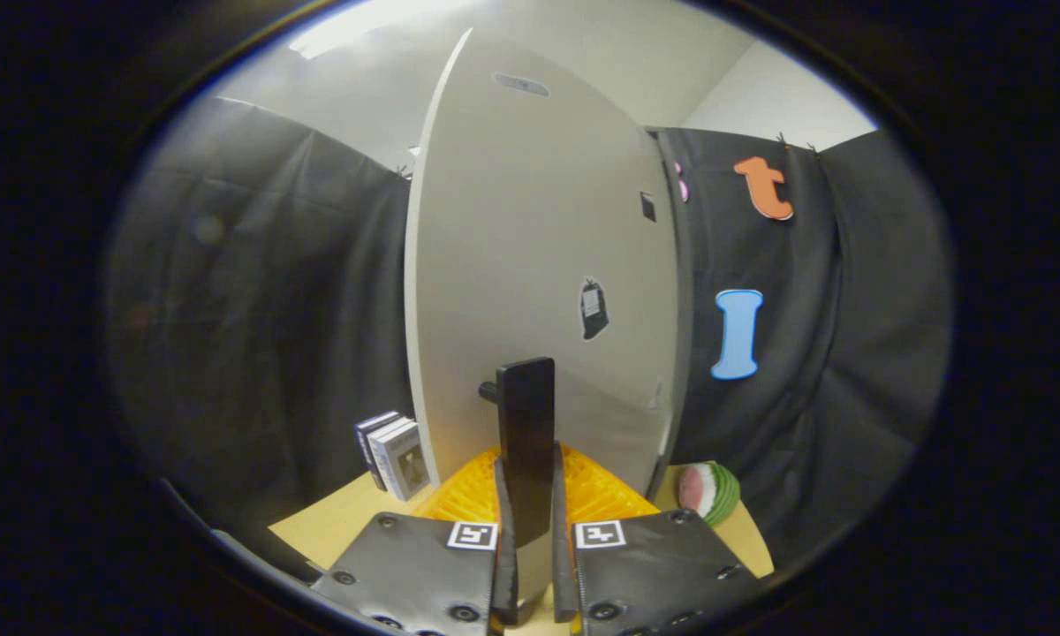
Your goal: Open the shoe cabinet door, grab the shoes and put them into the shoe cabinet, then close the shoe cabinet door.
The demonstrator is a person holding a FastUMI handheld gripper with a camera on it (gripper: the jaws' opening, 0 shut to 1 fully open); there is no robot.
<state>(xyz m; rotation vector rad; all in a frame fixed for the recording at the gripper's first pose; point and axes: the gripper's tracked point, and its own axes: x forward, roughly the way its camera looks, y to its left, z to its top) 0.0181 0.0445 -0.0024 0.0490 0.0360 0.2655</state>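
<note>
Gripping the upright handle [526, 433] between closed fingers [505, 521], we see the door [530, 265] rising just beyond our gripper [534, 530].

handle [526, 442] between gripper [534, 539] fingers, mid-frame | door [539, 265] behind | boxes [395, 455] lower left | ball [708, 491] lower right, on table [336, 521]

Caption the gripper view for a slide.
Gripper shut on the black door handle of the white cabinet door, with boxes beside it on the table.
</note>
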